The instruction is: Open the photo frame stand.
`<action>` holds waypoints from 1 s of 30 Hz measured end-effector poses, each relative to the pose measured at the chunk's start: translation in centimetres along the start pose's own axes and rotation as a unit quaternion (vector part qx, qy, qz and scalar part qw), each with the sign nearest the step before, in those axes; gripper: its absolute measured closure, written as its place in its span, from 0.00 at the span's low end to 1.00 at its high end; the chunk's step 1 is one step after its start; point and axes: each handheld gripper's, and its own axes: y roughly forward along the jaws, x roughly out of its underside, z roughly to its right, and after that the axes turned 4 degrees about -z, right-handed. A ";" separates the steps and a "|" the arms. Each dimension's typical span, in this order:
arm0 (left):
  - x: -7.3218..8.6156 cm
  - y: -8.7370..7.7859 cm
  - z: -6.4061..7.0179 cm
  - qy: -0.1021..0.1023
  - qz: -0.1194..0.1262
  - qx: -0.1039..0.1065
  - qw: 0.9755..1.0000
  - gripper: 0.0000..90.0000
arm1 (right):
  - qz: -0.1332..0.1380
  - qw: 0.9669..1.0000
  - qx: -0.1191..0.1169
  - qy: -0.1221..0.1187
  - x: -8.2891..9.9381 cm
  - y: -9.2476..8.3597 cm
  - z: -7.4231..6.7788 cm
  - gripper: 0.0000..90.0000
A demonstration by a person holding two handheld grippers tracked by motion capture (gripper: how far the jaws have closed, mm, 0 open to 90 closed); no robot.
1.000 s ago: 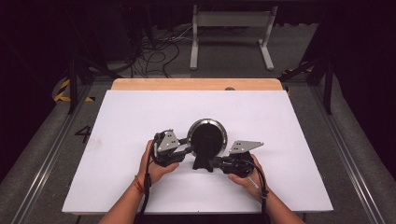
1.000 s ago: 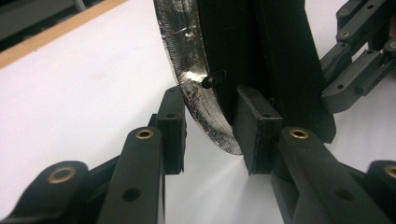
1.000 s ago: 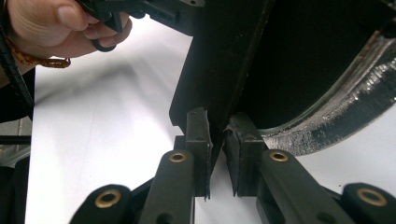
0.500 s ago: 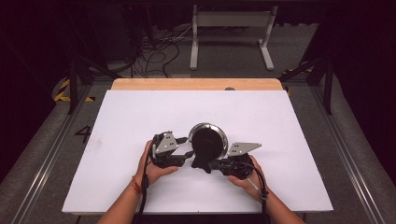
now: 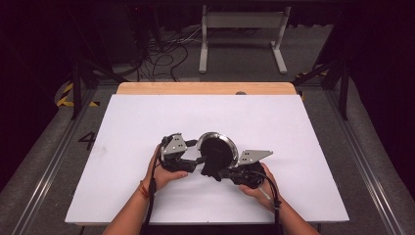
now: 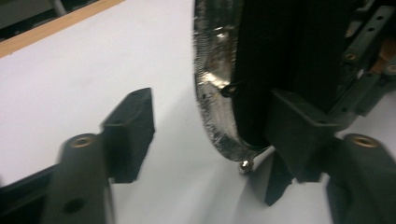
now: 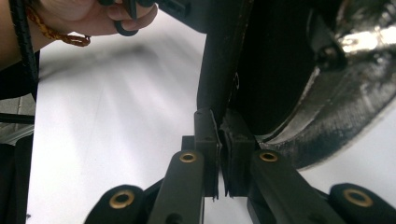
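A: Where is the round black piece [image 5: 216,154] to be found?

B: It is seen near the middle of the white counter [image 5: 122,127], resting in a silver foil-wrapped dish [image 5: 234,149] whose crinkled rim is visible around it. Everything else is placed against that dish.

A: And the left gripper [image 5: 195,155]?

B: It is held just to the left of the dish. Its jaws have just been opening and are now parted: one jaw is set against the black piece at the dish's rim, the other stands well clear over bare counter (nothing is pinched between them).

A: The right gripper [image 5: 221,173]?

B: It is held at the near right of the dish. Its jaws are closed on a thin black flap [image 7: 219,135] at the near edge of the black piece, and the flap is pressed tightly between the two pads.

A: Is anything else shown?

B: A wooden edge [image 5: 205,88] is seen beyond the dish, at the counter's far side.
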 end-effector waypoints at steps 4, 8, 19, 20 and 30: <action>-0.2 0.1 0.3 0.015 -0.007 0.007 1.000 0.62 | -0.003 1.000 -0.002 -0.004 -0.1 -0.1 0.0 0.96; -0.1 -0.2 0.3 0.018 -0.012 0.005 1.000 0.68 | -0.005 1.000 -0.002 -0.001 0.0 -0.2 0.1 0.96; 0.1 -0.5 1.5 0.035 -0.016 -0.041 0.998 0.73 | -0.007 1.000 -0.001 0.008 0.0 -0.8 0.4 0.93; 0.1 -0.5 1.5 0.041 -0.017 -0.045 0.998 0.73 | -0.007 1.000 0.000 0.007 0.0 -0.8 0.4 0.93; 0.5 -1.0 1.7 0.044 0.017 -0.079 0.996 0.90 | -0.017 1.000 0.006 0.011 -0.1 -1.2 0.7 0.94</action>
